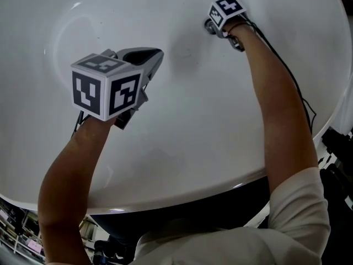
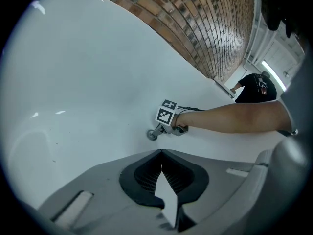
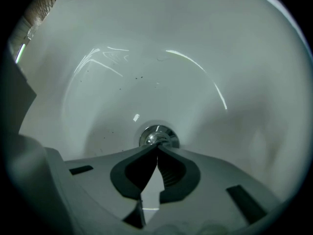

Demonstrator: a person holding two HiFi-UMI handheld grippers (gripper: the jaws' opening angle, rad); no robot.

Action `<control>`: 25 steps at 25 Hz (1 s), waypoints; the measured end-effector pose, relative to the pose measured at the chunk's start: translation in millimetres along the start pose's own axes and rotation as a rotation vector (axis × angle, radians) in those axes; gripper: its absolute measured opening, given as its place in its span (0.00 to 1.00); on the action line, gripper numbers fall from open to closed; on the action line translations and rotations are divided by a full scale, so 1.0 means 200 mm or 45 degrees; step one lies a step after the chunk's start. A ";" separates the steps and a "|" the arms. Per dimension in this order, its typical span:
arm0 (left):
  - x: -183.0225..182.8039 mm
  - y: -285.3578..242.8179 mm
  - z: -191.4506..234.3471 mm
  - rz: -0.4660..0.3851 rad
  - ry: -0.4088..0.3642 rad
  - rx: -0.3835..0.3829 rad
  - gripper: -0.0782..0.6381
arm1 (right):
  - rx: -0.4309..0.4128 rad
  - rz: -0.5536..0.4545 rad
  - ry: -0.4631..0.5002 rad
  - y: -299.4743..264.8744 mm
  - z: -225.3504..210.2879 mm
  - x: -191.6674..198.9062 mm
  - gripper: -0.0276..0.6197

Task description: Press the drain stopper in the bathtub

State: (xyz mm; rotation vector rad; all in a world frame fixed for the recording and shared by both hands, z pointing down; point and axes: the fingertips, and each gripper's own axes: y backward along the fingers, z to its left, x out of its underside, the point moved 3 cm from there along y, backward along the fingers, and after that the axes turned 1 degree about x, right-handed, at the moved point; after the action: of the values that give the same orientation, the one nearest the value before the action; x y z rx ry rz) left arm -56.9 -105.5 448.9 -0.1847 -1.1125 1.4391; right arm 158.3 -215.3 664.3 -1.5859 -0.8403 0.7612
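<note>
The left gripper hangs above the tub with its jaws together and empty. Deeper in, the right gripper, jaws also closed on nothing, has its tips against the chrome stopper on the tub floor.

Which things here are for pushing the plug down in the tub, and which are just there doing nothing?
For the job:
drain stopper
bathtub
right gripper, jaws shut, tips right at the stopper

Just there:
left gripper, jaws shut, away from the stopper
brick wall
person in the background
</note>
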 end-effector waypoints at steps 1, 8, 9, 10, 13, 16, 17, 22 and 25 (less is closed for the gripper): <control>0.00 0.00 0.00 -0.003 0.005 0.000 0.12 | 0.019 -0.001 0.014 -0.01 0.00 0.00 0.07; 0.00 0.00 -0.01 -0.002 0.017 0.005 0.12 | 0.086 0.000 0.034 -0.03 0.00 0.00 0.07; 0.00 0.00 -0.01 -0.003 0.018 0.006 0.12 | 0.099 -0.002 0.045 -0.03 0.00 -0.01 0.07; 0.00 0.00 -0.01 -0.005 0.019 0.006 0.12 | 0.106 0.001 0.057 -0.04 0.00 -0.01 0.07; -0.01 0.01 0.00 -0.014 0.030 0.003 0.12 | 0.106 0.011 0.067 -0.02 0.00 0.00 0.07; -0.01 0.01 -0.01 -0.015 0.034 0.001 0.12 | 0.130 0.014 0.068 -0.02 0.00 0.01 0.07; -0.02 0.01 -0.01 -0.016 0.031 0.002 0.12 | 0.144 0.018 0.086 -0.02 0.01 0.01 0.07; -0.03 0.01 -0.01 -0.023 0.026 0.008 0.12 | 0.138 -0.004 0.102 -0.02 0.00 0.00 0.07; -0.03 0.02 0.00 -0.027 0.029 -0.003 0.12 | 0.111 -0.018 0.067 -0.02 0.00 0.00 0.07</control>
State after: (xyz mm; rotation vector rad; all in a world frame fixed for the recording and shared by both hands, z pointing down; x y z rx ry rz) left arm -57.4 -108.7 443.8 -0.1900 -1.0943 1.4141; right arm 158.3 -215.3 668.7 -1.5145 -0.7695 0.7335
